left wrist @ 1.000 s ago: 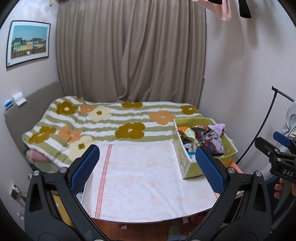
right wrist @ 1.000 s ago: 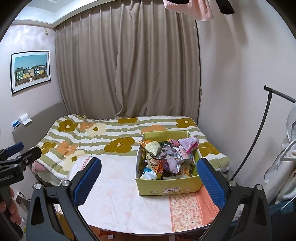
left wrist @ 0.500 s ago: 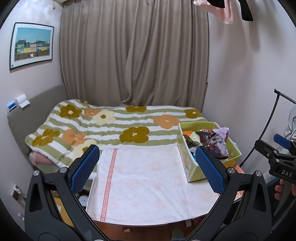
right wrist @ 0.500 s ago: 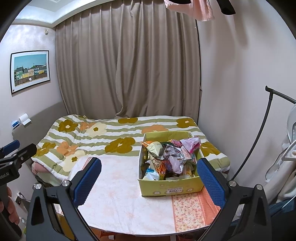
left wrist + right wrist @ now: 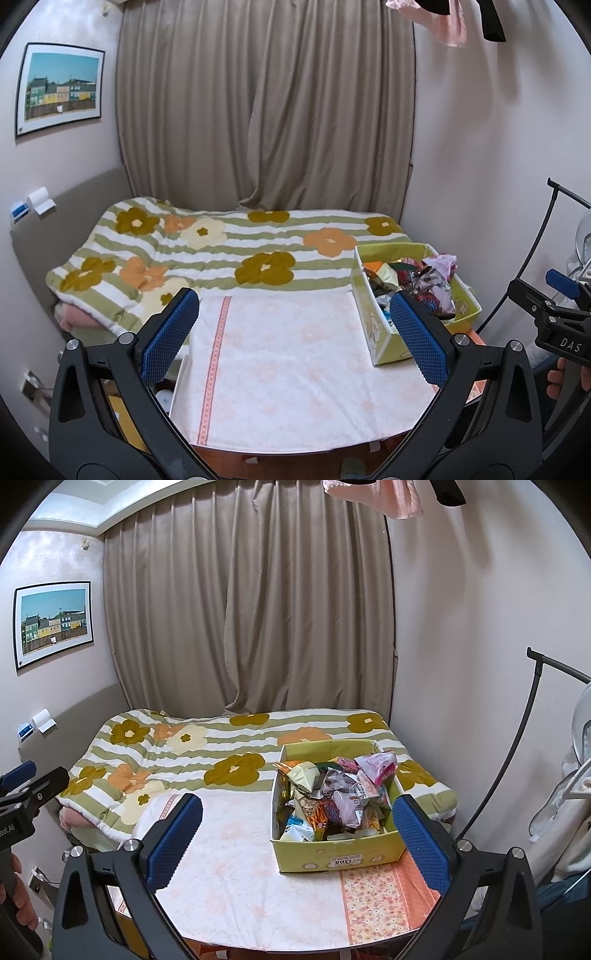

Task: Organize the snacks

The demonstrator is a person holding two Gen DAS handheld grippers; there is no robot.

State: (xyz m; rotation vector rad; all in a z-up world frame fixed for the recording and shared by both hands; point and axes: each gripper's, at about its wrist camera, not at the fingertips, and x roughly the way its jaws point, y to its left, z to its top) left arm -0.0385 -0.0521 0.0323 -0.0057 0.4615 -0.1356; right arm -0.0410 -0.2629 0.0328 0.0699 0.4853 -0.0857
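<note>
Nearby, a bed meets the table's far edge; the cloth lies bare left of the snack box at its right side. Both grippers, left and right, hover spread, empty.

This is a bedroom in a home. A bed under a green-and-white striped quilt with big flowers fills the far side, floor-length taupe curtains hang behind it, a framed print of coloured houses is on the wall, and pink clothing hangs overhead.
</note>
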